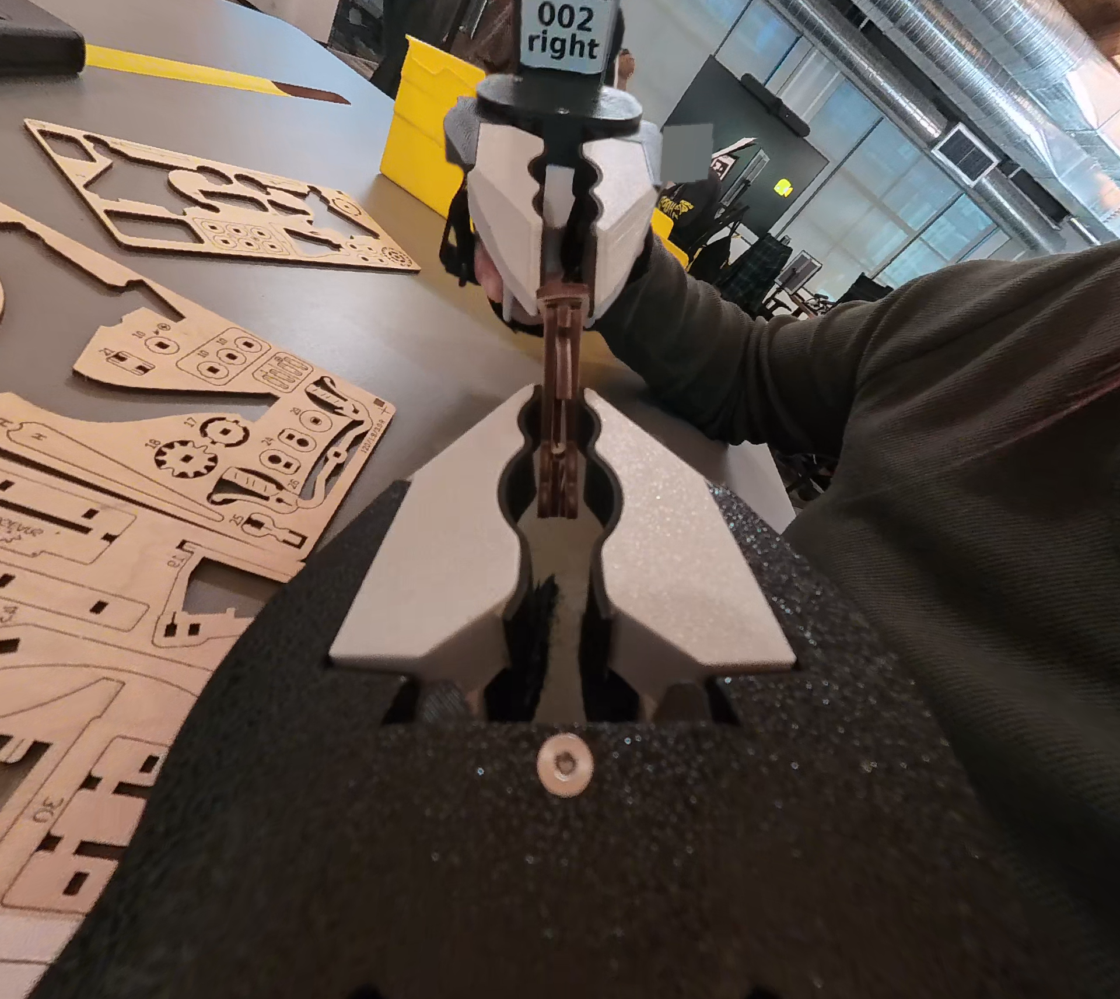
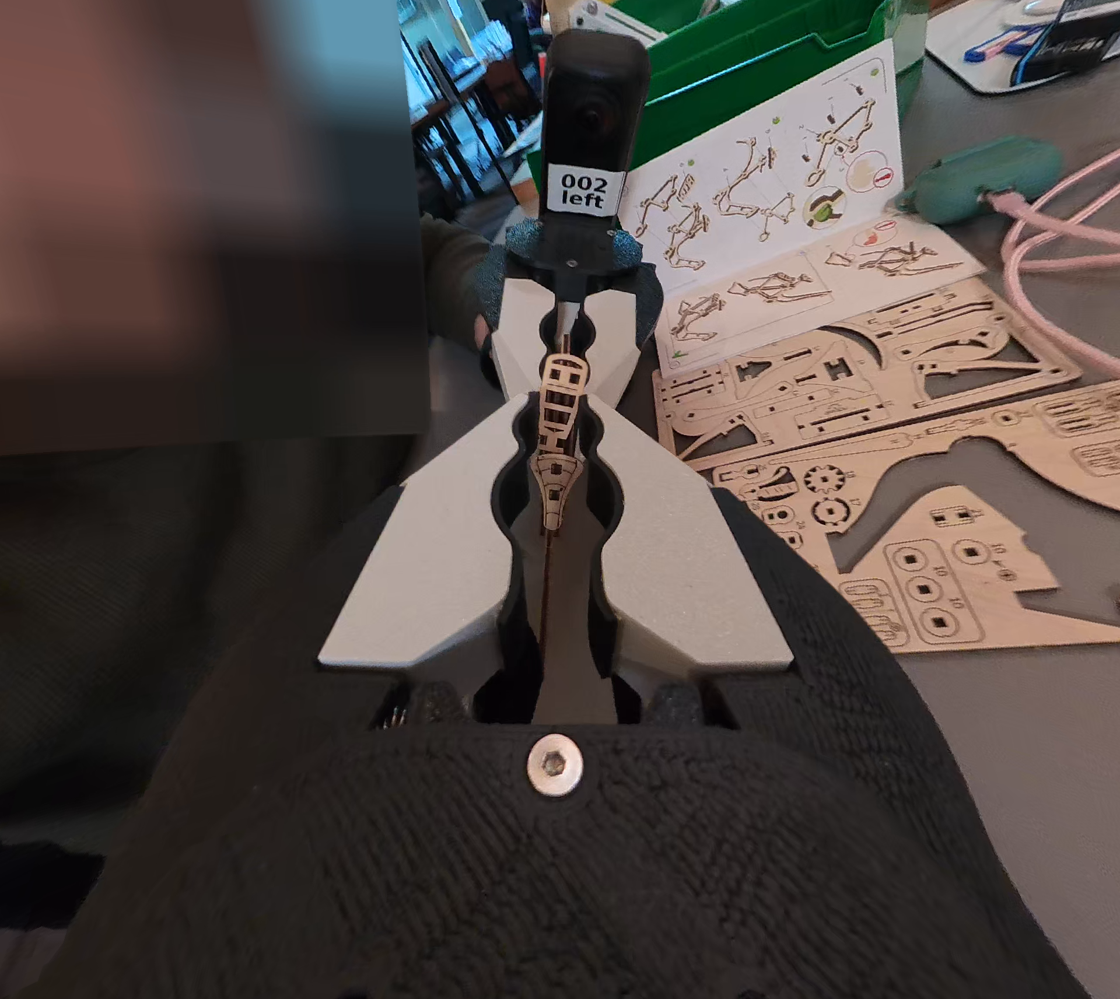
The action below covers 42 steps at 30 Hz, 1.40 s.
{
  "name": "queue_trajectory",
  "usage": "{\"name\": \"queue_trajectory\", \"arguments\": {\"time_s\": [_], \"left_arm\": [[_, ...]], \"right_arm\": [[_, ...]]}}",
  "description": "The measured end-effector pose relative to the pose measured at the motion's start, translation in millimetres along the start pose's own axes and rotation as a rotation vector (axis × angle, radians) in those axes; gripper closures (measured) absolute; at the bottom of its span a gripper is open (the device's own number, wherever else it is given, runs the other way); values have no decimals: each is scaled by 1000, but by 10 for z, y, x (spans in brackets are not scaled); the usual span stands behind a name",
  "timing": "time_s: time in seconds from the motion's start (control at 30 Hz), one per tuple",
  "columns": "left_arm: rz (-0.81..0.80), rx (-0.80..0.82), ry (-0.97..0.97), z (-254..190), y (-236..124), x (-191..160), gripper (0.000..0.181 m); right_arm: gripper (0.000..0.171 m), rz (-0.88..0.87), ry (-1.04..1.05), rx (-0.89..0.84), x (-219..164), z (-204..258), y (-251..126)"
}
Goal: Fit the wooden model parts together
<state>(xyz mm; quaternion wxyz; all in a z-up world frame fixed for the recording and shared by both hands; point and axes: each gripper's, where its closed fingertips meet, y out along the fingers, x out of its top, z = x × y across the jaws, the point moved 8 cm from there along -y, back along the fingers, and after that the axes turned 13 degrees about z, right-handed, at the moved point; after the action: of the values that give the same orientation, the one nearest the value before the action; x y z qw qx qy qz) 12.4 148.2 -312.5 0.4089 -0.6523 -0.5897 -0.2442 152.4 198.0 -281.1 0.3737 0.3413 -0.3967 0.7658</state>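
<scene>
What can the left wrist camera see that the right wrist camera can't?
Only the left wrist view shows the yellow bin and a dark sleeve.

Only the right wrist view shows the instruction sheet, the green bin and a pink cable.

Both show the left gripper and right gripper facing each other, jaws closed on the small wooden model piece between them, plus the wooden part sheets lying on the grey table.

Right gripper clamping wooden part, left gripper opposite (tips meeting), plywood sheets beside.
</scene>
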Motion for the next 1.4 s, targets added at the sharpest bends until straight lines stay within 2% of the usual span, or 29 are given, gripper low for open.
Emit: {"name": "queue_trajectory", "arguments": {"time_s": [0.57,0.73,1.1,1.4], "left_arm": [[58,-16,14,-22,48,-35,175],[56,-12,0,-9,46,-34,175],[53,0,-3,-2,45,-33,175],[34,1,-4,0,34,-24,175]], "right_arm": [[160,226,-176,-206,61,187,27],[161,237,-178,-237,69,169,51],[160,415,-375,-501,121,344,126],[160,445,-371,-571,158,383,143]]}}
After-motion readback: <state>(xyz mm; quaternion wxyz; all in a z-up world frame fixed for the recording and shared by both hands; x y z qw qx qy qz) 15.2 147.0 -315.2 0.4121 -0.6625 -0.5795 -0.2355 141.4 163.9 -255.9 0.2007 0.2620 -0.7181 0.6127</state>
